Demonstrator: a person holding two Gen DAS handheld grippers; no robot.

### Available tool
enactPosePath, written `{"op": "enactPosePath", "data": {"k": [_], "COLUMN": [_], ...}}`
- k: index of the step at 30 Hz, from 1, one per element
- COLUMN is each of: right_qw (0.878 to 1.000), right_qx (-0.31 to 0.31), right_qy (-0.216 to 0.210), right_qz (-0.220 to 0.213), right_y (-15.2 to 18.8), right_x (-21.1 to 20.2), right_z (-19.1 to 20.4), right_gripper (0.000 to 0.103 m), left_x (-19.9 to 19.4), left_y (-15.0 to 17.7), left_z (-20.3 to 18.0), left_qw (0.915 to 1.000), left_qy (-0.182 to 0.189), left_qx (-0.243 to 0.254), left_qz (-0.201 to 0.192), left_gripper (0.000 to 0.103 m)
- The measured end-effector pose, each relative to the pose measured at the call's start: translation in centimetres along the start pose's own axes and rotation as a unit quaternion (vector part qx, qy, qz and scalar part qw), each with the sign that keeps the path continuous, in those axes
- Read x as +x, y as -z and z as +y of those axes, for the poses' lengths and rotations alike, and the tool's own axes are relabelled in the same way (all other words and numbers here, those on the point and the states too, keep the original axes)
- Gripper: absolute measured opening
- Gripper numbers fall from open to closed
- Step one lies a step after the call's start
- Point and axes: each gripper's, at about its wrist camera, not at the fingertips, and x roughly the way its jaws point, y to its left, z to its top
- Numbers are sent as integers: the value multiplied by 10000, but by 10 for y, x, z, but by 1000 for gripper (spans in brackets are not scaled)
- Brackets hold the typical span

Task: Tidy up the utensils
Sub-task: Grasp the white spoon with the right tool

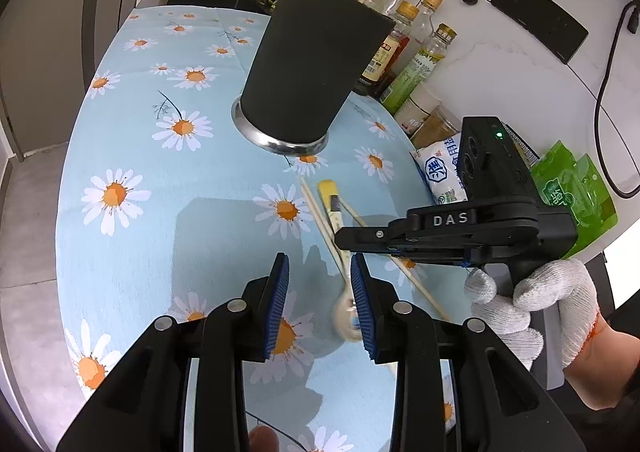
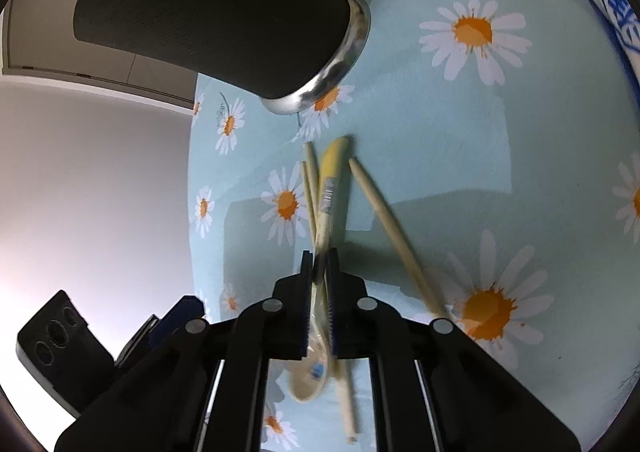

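- Two hand-held grippers are working over the daisy-print counter (image 1: 132,155), one idle and one gripping, which suits a pick that needs only a single hold.
- Farthest left, the left hand-held gripper (image 1: 319,292) is hovering above the cloth with its blue pads spread and nothing between them; it looks to be standing by, leaving room for the other one.
- Behind it, the black utensil holder (image 1: 308,63) is standing upright on its shiny metal base, close to the loose pieces, so a lifted utensil would have only a short way to go. Pale sticks are already poking up behind its rim, though I cannot tell whether they sit inside it.
- In front of the holder, the wooden chopsticks (image 1: 320,217) are lying flat and crossed on the cloth, still waiting to be sorted.
- Among them the pale spoon with a yellow-tipped handle (image 2: 329,187) is lying with its handle toward the holder and its bowl toward the camera.
- The right hand-held gripper (image 2: 319,256) is pinching that spoon at mid-handle, its pads pressed together on the shaft; gripping there probably keeps the spoon balanced and leaves the bowl free.
- At far right, a white-gloved hand (image 1: 532,300) is squeezing the right gripper's handle, which is what is keeping the pads tight on the spoon.
- Along the wall beyond, sauce bottles (image 1: 404,35) and packets are crowding the edge, so the lift will likely need to go inward.
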Motion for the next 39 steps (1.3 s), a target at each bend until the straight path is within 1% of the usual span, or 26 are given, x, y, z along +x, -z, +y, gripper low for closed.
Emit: {"op": "enactPosePath", "data": {"k": [9, 13, 18, 24, 26, 30, 32, 35, 38, 39], "right_qw": [9999, 9996, 9983, 9943, 9925, 9882, 9859, 9841, 9827, 9821], "right_qx": [-21, -95, -431, -851, -1006, -1322, -1469, -1575, -1649, -1676], "right_qy": [-155, -275, -334, -466, -496, -515, -526, -619, -680, -711], "right_qz": [12, -38, -222, -433, -496, -582, -599, -545, -502, -480], "right_y": [9, 13, 19, 30, 33, 37, 38, 39, 38, 36], "right_x": [-7, -21, -45, -85, -97, -123, -133, -152, -161, -164], "right_z": [7, 10, 23, 33, 35, 37, 36, 28, 24, 23], "right_gripper": [6, 6, 5, 5, 5, 5, 5, 5, 5, 5], "left_x": [3, 5, 7, 16, 18, 27, 33, 44, 54, 59], "left_y": [5, 7, 6, 0, -1, -3, -4, -5, -6, -6], "left_z": [5, 7, 7, -1, -4, -12, -19, -29, -39, -43], "left_qw": [9999, 9996, 9992, 9990, 9988, 9979, 9970, 9942, 9893, 9864], "left_qy": [20, 46, 105, 24, 49, -38, -189, -534, -939, -1164], "left_qx": [-105, -232, -312, -299, -402, -540, -592, -703, -796, -800], "left_qz": [112, 167, 210, 328, 272, 366, 453, 608, 777, 846], "left_gripper": [31, 31, 31, 31, 31, 31, 31, 31, 31, 31]}}
